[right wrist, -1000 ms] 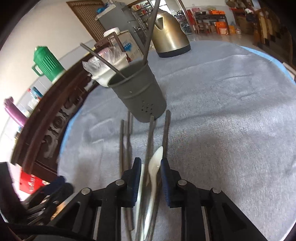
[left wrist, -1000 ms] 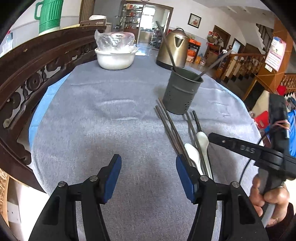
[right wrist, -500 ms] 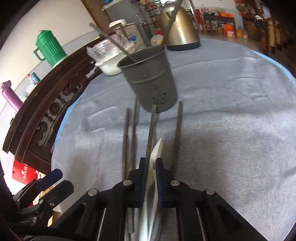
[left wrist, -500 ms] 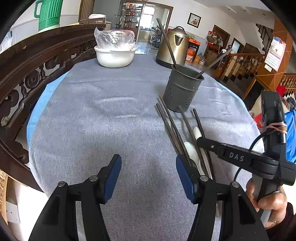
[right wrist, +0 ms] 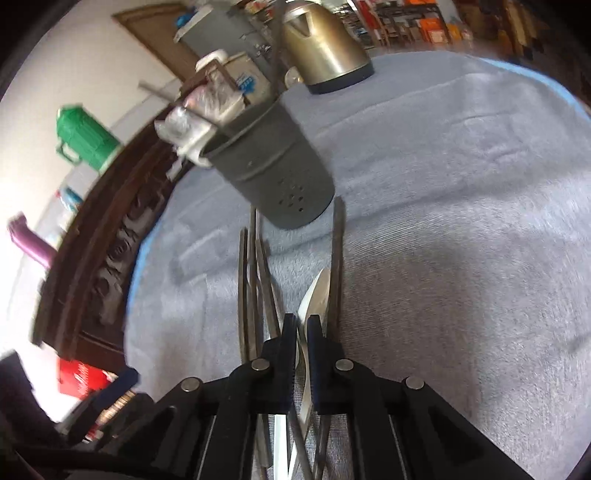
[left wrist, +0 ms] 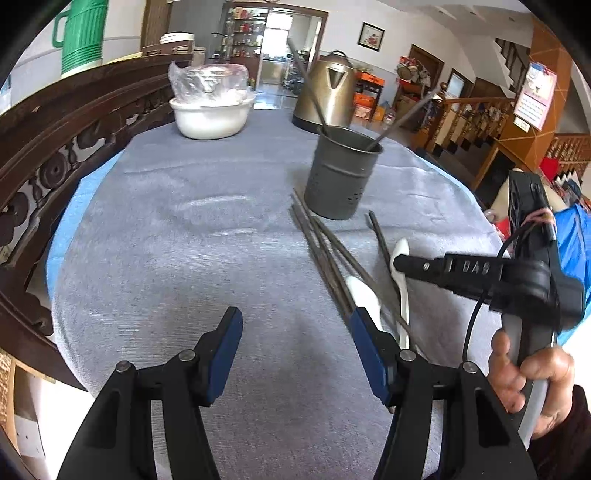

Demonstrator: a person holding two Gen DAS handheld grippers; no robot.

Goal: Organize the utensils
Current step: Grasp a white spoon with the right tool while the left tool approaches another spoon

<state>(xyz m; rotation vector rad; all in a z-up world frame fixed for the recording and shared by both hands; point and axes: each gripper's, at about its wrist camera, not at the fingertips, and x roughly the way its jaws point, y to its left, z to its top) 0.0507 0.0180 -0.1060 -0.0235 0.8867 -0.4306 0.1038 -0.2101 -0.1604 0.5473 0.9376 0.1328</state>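
right gripper (right wrist: 302,326): pressed together on white spoon (right wrist: 316,295), beside chopsticks (right wrist: 251,280) on desk (right wrist: 461,221), near grey holder (right wrist: 273,177). left gripper (left wrist: 295,332): spread, empty.

On the table: 2 white spoons (left wrist: 364,293), 4 loose chopsticks (left wrist: 325,247), 1 grey holder (left wrist: 341,177) with 2 chopsticks standing in it, 1 kettle (left wrist: 330,94), 1 white bowl (left wrist: 210,118). Behind the table: 1 green jug (left wrist: 81,33). 2 grippers (left wrist: 295,347).
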